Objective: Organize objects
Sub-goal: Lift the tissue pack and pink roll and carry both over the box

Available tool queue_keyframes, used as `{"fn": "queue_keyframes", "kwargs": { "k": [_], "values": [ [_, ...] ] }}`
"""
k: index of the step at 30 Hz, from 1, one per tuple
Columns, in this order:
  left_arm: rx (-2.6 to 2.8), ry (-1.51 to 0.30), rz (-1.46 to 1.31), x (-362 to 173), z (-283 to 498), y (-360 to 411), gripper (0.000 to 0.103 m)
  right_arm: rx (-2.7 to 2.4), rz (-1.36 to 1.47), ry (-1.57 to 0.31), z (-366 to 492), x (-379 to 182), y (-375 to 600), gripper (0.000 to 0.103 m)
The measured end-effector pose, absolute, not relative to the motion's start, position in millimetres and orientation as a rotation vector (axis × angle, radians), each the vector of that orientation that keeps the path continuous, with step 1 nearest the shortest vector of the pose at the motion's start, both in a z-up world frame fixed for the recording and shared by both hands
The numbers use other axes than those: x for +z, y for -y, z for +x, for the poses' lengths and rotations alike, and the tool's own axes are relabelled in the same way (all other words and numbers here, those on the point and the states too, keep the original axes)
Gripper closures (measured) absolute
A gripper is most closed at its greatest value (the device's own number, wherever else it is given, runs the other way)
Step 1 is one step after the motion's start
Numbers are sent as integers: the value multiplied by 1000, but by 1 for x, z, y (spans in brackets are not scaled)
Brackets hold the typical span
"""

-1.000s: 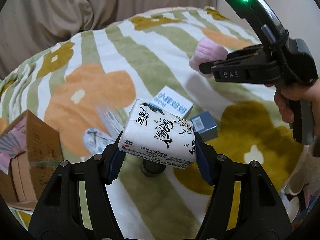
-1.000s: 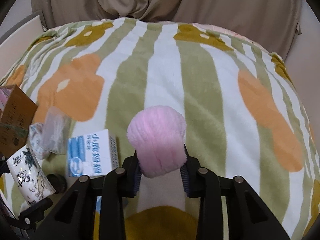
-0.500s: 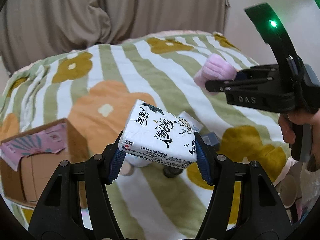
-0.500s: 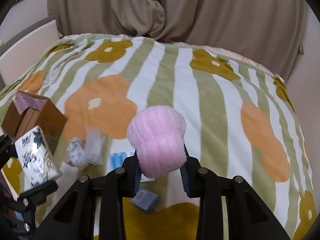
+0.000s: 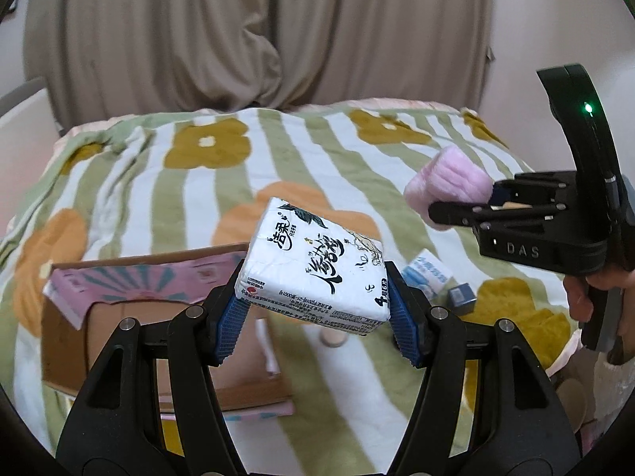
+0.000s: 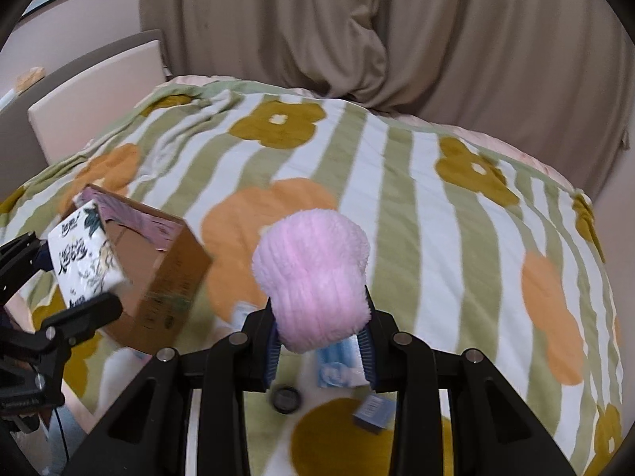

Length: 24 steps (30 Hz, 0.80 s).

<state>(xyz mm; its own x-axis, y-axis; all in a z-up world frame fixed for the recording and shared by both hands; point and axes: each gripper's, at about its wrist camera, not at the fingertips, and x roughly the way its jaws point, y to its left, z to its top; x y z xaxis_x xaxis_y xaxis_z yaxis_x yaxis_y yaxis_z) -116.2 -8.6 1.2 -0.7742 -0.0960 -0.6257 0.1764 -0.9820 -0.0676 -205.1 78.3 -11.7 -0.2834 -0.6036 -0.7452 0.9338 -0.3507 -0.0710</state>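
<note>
Tissue pack [image 5: 317, 265] sits pinched between the left gripper [image 5: 315, 313] pads, raised above the open box [image 5: 131, 305] at near left, likely bound inside; right gripper [image 6: 319, 341] squeezes a pink plush [image 6: 313, 277], carried clear of the blanket [image 6: 416, 198]; small items remain near right.

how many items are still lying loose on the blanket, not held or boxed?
3 visible: a blue-and-white packet behind the pink plush, a small blue box beside it, and a dark round lid. More may be hidden.

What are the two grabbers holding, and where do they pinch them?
The left gripper pinches the white tissue pack by its two ends. The right gripper pinches the fluffy pink cloth at its bottom.
</note>
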Motion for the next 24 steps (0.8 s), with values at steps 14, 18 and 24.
{"fn": "queue_keyframes", "kwargs": {
  "k": [14,18,24],
  "values": [
    [-2657,-324,941,-8,-56,123,43,-1687,750,-656,-123,-22,-9,72],
    [-2627,-343,965,-20,-48,154,43,-1648,754,-674,-103,-31,12,72],
    [-2572,-391,1001,-44,-43,192,43,-1596,770,-697,-77,-48,44,72]
  ]
}}
